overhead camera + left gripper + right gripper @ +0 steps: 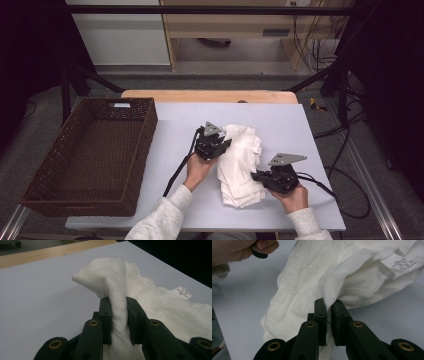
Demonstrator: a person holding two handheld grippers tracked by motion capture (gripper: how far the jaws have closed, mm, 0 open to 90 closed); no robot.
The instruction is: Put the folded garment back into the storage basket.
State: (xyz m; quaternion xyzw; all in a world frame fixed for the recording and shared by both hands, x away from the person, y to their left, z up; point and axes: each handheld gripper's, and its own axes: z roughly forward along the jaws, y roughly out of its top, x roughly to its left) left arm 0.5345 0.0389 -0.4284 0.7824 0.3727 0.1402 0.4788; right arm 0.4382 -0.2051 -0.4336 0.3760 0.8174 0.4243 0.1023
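Overhead, wicker basket (90,155), close-up, garment's label (401,263)

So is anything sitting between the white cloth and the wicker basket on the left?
Nothing visible does. The white cloth is pinched by the left claw and the right claw, and the table between it and the wicker basket lies bare.

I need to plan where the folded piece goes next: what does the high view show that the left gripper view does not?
High view alone: the brown woven wicker basket at the table's left and the right tool pinching the cloth's near right edge. Left gripper view alone: the small printed white care label. Both: the crumpled white cotton garment on the pale grey table, with the left tool shut on a fold.
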